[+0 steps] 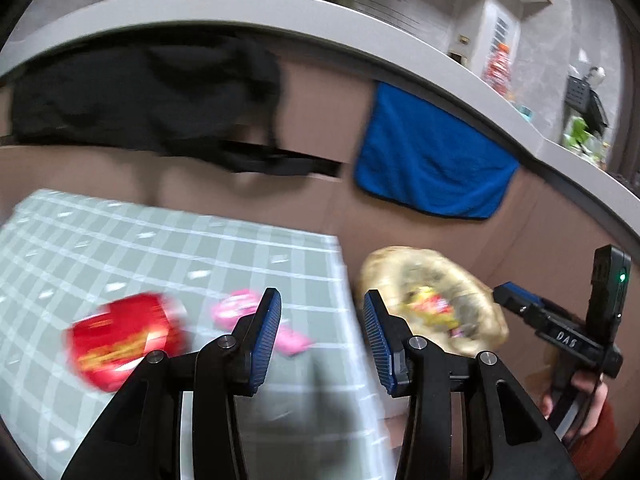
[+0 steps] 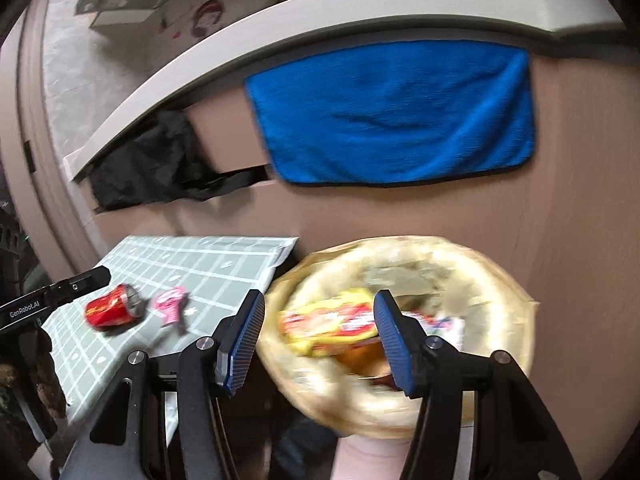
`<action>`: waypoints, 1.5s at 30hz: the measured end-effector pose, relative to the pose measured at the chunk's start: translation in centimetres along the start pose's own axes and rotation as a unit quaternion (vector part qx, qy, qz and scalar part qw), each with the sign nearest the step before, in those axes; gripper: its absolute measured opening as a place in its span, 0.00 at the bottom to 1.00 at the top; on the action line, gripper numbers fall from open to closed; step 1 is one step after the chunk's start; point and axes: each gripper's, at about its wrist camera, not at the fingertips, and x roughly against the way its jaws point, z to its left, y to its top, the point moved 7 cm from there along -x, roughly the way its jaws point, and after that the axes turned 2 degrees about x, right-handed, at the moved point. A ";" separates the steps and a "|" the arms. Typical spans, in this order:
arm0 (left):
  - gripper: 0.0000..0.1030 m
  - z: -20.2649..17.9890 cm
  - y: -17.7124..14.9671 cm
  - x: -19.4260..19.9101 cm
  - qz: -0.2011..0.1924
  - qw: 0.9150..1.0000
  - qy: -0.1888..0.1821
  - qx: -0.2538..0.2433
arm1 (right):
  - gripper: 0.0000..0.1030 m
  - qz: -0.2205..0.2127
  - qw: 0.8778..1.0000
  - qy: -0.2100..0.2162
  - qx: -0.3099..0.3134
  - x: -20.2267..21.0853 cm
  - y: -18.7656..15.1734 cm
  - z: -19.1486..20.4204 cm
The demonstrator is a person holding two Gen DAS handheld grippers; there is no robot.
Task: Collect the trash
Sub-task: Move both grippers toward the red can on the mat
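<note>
A crushed red can (image 1: 124, 340) (image 2: 114, 306) and a pink wrapper (image 1: 248, 314) (image 2: 172, 304) lie on the green checked tablecloth (image 1: 140, 248) (image 2: 224, 264). My left gripper (image 1: 322, 336) is open and empty above the table's right edge, the wrapper just left of it. A beige trash bag (image 1: 484, 300) (image 2: 500, 300) stands open beside the table with a yellow-red packet (image 2: 332, 326) inside. My right gripper (image 2: 320, 340) is open and empty over the bag's mouth. It shows at the right of the left wrist view (image 1: 516, 300).
A brown cabinet front (image 2: 400, 216) stands behind the table under a grey counter edge (image 1: 280, 8). A blue towel (image 1: 432, 160) (image 2: 396, 116) and a black cloth (image 1: 152, 96) (image 2: 152, 164) hang on it.
</note>
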 end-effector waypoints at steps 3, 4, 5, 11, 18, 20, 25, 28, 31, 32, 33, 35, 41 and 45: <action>0.43 4.7 -0.9 3.3 -0.010 0.999 0.040 0.027 | 0.52 0.008 0.999 0.024 0.027 -1.0 -0.2 3.6; 0.43 6.0 -1.2 4.2 -0.013 0.998 0.050 0.035 | 0.52 0.012 0.999 0.032 0.036 -1.4 -0.3 4.8; 0.43 7.3 -1.6 5.0 -0.018 0.997 0.061 0.045 | 0.52 0.015 0.998 0.041 0.045 -1.8 -0.3 6.1; 0.44 12.2 -4.1 7.3 -0.022 0.992 0.086 0.095 | 0.52 0.046 0.992 0.088 0.081 -5.8 -1.1 12.4; 0.44 15.1 -4.5 7.1 -0.015 0.989 0.087 0.119 | 0.52 0.091 0.982 0.103 0.132 -11.2 -2.6 16.4; 0.44 15.6 -4.4 6.4 -0.003 0.989 0.080 0.123 | 0.52 0.107 0.977 0.108 0.149 -12.8 -2.8 17.4; 0.44 16.5 -4.1 5.0 0.015 0.990 0.072 0.122 | 0.52 0.133 0.967 0.122 0.179 -16.1 -3.1 19.4; 0.44 16.9 -4.0 4.2 0.024 0.989 0.058 0.131 | 0.52 0.149 0.964 0.115 0.190 -18.1 -3.2 20.0; 0.44 17.3 -3.6 3.5 0.027 0.989 0.054 0.132 | 0.52 0.180 0.957 0.126 0.187 -19.7 -3.7 20.3; 0.45 17.3 -3.5 3.2 0.029 0.989 0.051 0.133 | 0.52 0.185 0.957 0.128 0.185 -19.9 -3.7 20.4; 0.45 17.4 -3.3 3.0 0.030 0.989 0.047 0.134 | 0.52 0.180 0.958 0.128 0.186 -19.9 -3.6 20.4; 0.47 17.4 -3.0 2.6 0.029 0.990 0.042 0.135 | 0.48 0.177 0.958 0.127 0.184 -19.8 -3.5 20.3; 0.50 17.6 -1.8 1.5 0.018 0.990 0.037 0.138 | 0.46 0.150 0.966 0.137 0.159 -16.2 -3.2 19.4; 0.52 18.5 0.2 -0.5 0.012 0.989 0.032 0.141 | 0.46 0.139 0.972 0.137 0.134 -13.2 -3.9 18.1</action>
